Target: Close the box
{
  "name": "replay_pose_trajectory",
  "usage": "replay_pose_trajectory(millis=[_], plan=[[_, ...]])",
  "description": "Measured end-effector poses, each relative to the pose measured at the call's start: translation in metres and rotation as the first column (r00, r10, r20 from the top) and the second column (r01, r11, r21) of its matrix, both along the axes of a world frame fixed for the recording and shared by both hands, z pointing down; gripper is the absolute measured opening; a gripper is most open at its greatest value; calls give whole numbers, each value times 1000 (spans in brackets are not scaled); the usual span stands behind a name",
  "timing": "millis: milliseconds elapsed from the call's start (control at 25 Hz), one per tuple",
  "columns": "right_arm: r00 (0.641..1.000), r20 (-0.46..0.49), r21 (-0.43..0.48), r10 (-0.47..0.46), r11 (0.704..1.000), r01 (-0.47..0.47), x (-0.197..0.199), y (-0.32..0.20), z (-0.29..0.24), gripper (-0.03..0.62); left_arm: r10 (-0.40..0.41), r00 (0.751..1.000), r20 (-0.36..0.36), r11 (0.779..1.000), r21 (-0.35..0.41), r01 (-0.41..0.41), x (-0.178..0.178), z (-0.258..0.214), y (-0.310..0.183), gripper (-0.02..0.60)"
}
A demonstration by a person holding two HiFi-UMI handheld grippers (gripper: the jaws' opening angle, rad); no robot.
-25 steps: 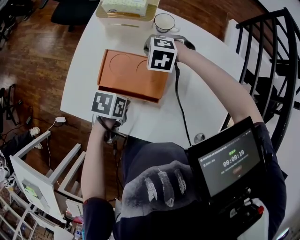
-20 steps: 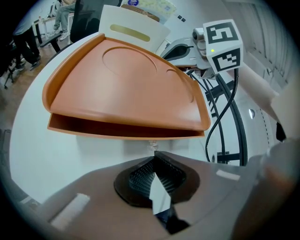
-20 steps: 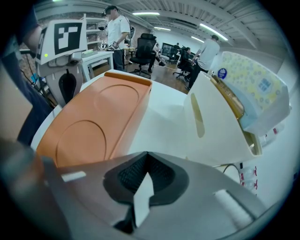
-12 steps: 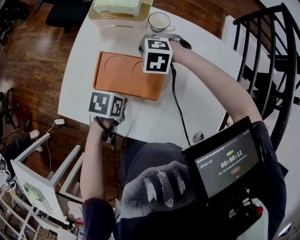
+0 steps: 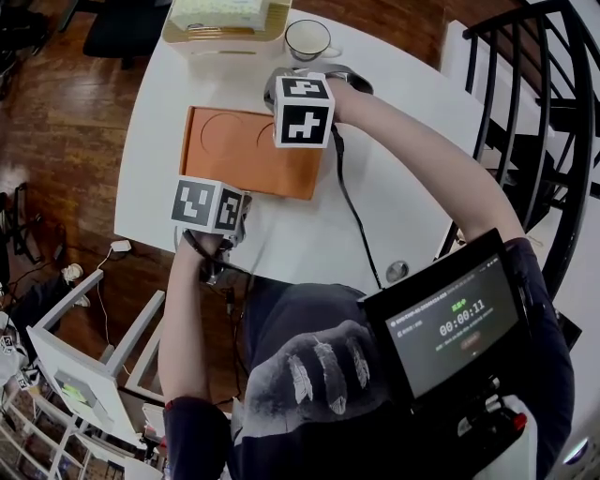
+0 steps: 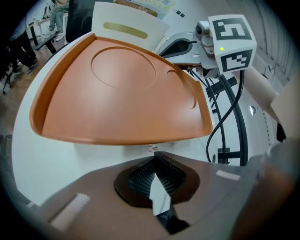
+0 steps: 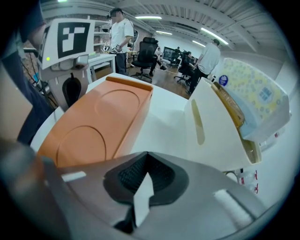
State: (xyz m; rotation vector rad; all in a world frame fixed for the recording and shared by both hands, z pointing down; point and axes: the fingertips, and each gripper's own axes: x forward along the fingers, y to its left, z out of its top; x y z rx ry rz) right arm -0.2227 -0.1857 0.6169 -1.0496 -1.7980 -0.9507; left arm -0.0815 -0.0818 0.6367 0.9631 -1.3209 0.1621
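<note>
— Orange box (image 5: 246, 161): where does it lie?

— On the white table (image 5: 394, 187), flat, with its lid down on the base. The left gripper view shows no gap along the near edge. Two round shapes are pressed into the lid.

— And the left gripper (image 6: 154, 153)?

— Just off the box's near edge, fingertips pressed together with nothing between them.

— The right gripper (image 7: 147, 152)?

— By the box's far right corner. I cannot tell whether it touches. Its fingers are also closed on nothing, and a black cable (image 5: 352, 216) runs from it back across the table.

— Anything behind the box?

— A cream holder (image 5: 225, 37) with a tissue pack (image 5: 220, 11) in it and a cup (image 5: 307, 39) beside it stand at the table's far edge, apart from the box.
</note>
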Motion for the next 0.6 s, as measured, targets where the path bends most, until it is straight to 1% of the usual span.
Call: replay_pose_trajectory(millis=[120, 280, 440, 600], plan=[[1000, -5, 13, -5, 1000, 5, -2, -2, -1, 3, 21, 1000, -10, 1000, -12, -22, 0, -1, -3, 14], [1000, -3, 74, -8, 997, 8, 1, -9, 1, 3, 40, 999, -15, 999, 2, -40, 5, -10, -3, 15], [999, -7, 54, 33, 998, -32, 4, -14, -9, 3, 30, 999, 14, 1000, 3, -31, 3, -20, 6, 15], [999, 26, 50, 39, 998, -40, 9, -21, -26, 3, 11, 999, 36, 1000, -4, -11, 10, -25, 21, 15]])
